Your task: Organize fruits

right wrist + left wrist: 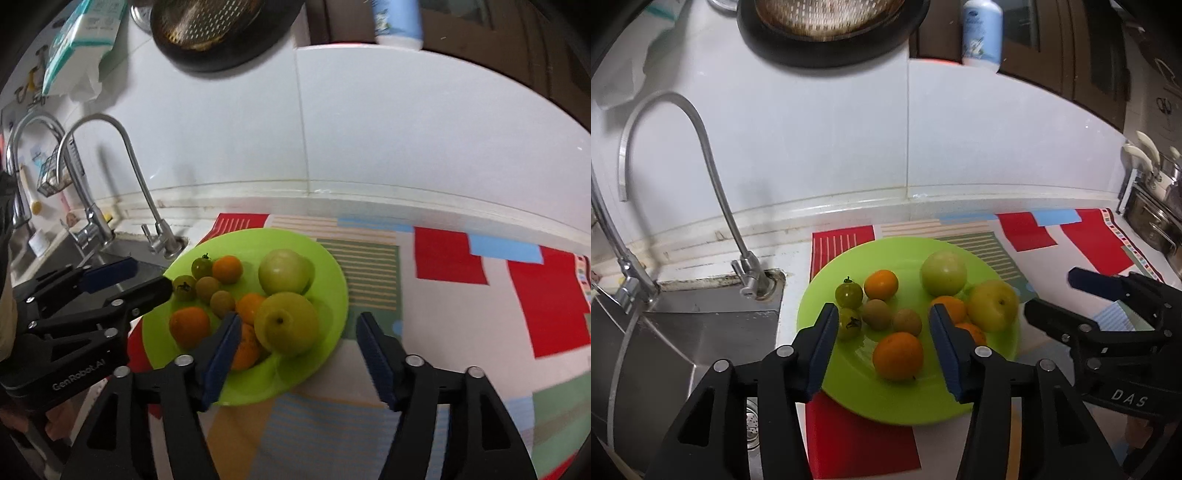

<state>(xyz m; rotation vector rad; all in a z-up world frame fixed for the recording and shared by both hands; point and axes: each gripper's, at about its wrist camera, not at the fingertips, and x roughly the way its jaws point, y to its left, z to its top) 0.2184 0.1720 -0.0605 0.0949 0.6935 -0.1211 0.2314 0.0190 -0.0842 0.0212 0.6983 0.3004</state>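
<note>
a home kitchen: steel sink [683, 332] with curved faucet [701, 177], white tiled wall [831, 147], hanging colander [827, 18].

A lime-green plate [849, 398] of orange and yellow-green fruit sits on a red-and-striped patchwork mat [546, 295].

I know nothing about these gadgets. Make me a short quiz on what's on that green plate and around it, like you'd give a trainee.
1. True or false: both the left gripper and the right gripper are holding fruit.
2. Which lies just left of the green plate? A) a stove B) a steel sink C) a fridge
3. Fill in: the two biggest fruits on the plate, the pale green one and the yellow-green one, sit on its ____ side in the left wrist view.

Key:
1. False; both are open and hold nothing.
2. B
3. right
</note>
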